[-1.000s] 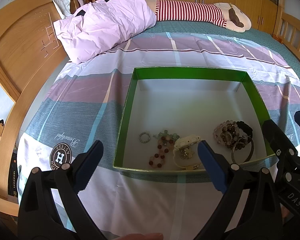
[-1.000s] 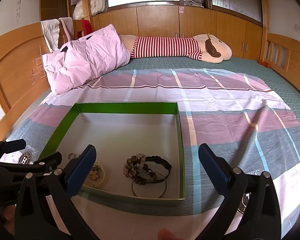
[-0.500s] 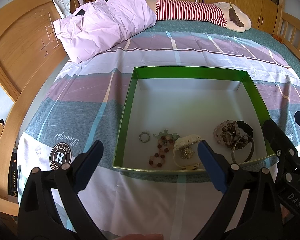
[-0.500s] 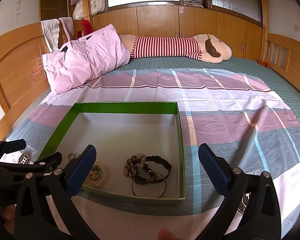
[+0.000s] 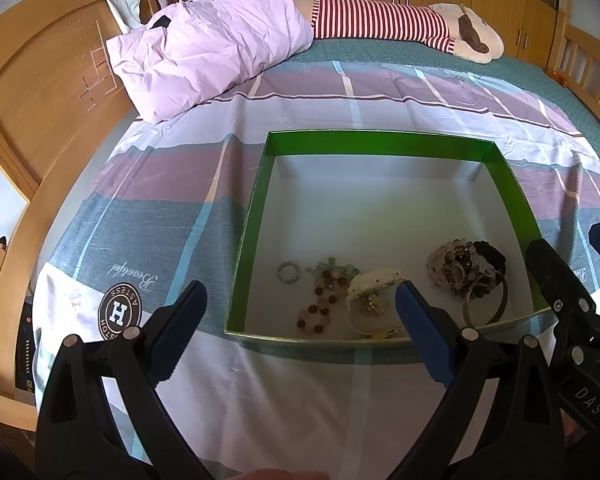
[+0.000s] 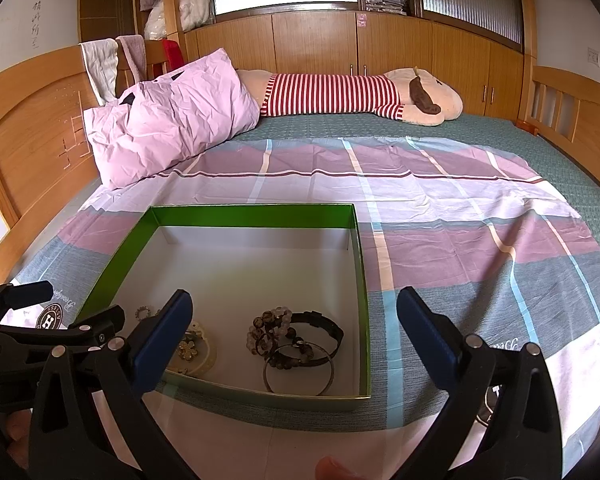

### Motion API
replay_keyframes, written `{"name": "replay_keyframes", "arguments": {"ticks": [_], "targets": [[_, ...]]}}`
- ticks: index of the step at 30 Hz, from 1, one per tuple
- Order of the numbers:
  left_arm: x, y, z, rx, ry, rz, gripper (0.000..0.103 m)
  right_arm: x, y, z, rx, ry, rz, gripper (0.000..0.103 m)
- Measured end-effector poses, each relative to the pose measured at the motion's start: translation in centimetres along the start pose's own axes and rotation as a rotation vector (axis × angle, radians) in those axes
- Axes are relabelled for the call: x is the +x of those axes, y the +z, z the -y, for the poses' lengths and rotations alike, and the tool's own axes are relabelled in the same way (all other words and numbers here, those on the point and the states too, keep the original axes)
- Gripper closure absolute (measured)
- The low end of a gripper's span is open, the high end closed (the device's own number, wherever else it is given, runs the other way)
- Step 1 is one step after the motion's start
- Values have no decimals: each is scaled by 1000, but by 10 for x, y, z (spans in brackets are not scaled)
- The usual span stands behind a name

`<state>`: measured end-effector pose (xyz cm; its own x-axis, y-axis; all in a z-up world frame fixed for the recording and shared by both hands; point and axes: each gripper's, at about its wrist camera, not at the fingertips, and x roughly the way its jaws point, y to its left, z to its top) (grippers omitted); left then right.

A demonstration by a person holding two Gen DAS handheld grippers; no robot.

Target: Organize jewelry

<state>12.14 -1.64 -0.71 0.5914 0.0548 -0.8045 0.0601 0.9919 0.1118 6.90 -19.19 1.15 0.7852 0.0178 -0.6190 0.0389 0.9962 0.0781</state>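
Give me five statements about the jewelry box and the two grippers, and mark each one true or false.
1. The green box lies on the bed with its lid off. True.
2. The jewelry is spread evenly over the whole box floor. False: it all sits along the near edge; the far part is bare.
3. The left gripper is open and holds nothing. True.
4. The right gripper is shut on the metal bangle. False: it is open, and the bangle lies in the box.
5. The small silver ring lies left of the red bead bracelet in the left wrist view. True.
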Motion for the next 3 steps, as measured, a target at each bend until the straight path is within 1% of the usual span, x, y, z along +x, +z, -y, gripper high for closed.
{"name": "replay_keyframes", "arguments": {"ticks": [3], "targets": [[-1,0,0,5,-3,-1,7,1,0,1,-6,-5,-5,1]]}}
